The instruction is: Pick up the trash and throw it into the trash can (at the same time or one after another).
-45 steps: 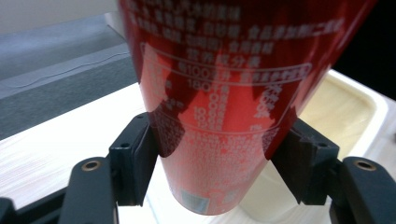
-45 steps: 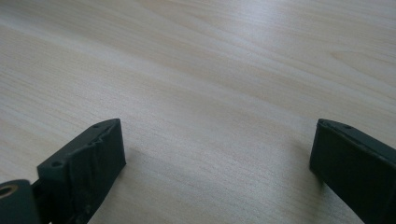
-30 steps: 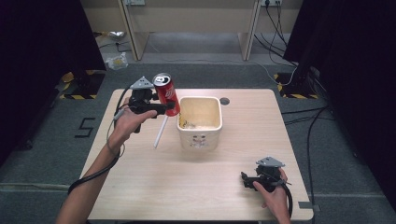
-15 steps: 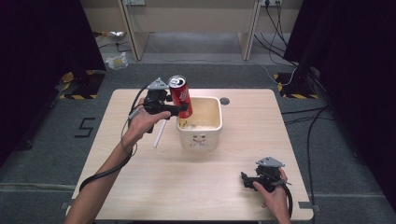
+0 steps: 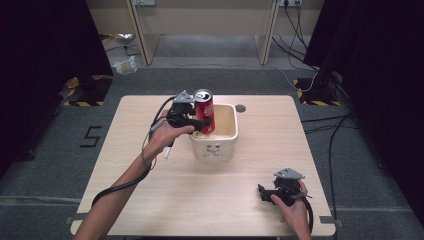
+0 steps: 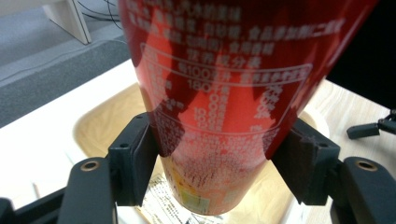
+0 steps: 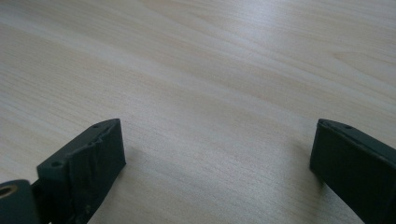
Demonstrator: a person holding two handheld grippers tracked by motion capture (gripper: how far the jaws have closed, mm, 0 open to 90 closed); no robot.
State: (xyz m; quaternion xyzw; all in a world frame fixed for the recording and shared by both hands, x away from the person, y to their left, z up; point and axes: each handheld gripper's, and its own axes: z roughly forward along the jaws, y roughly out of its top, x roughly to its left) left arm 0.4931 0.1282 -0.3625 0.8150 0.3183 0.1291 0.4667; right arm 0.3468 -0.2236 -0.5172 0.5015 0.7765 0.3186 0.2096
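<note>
Left tool (image 5: 196, 116) clamped on red aluminium drink can (image 5: 204, 111), upright above cream square plastic bin (image 5: 216, 148). Lower straight, release once seated. Right tool (image 5: 272, 192) wide open, empty, near-right on counter (image 5: 125, 125).

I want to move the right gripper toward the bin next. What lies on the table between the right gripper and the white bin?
Bare wood: in the high view, nothing lies between the right gripper and the white bin.

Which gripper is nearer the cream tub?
Left. The left gripper holds the red can over the cream tub. The right gripper sits on the table near its front right corner, well apart from the tub.
</note>
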